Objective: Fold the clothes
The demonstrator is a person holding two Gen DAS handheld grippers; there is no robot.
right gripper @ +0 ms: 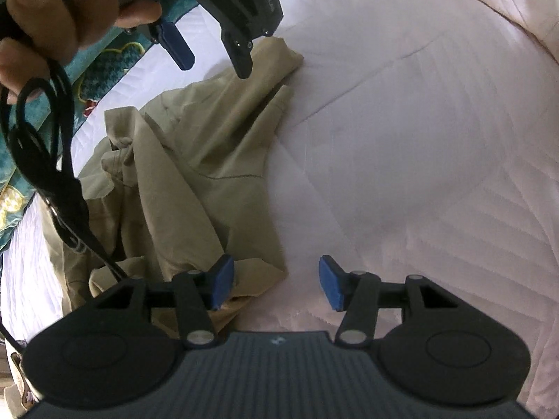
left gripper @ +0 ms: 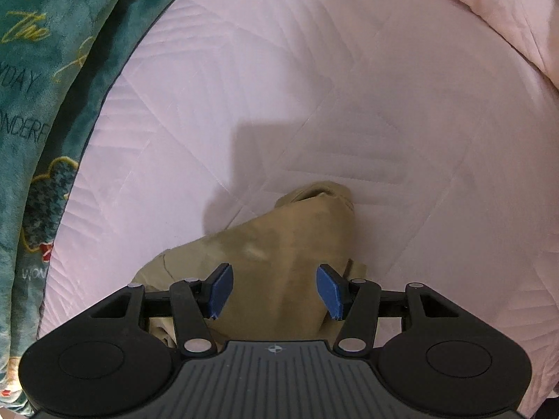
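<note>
A khaki garment (right gripper: 195, 160) lies crumpled on the pale pink quilted bed cover (right gripper: 401, 139), with folds and a seam showing. In the left wrist view one end of the khaki garment (left gripper: 279, 237) bunches up just beyond my left gripper (left gripper: 276, 291), which hangs open above it with nothing between its blue pads. My right gripper (right gripper: 276, 286) is open too, low over the garment's near right edge; its left pad overlaps the cloth and its right pad is over bare cover. The left gripper (right gripper: 213, 59) shows in the right wrist view, hovering above the garment's far end.
A teal printed blanket (left gripper: 45, 104) runs along the left edge of the bed. A pink pillow or rolled cover (left gripper: 506, 10) lies at the far right. A hand (right gripper: 52, 10) grips the left tool, and a black cable (right gripper: 52, 146) loops down from it over the garment.
</note>
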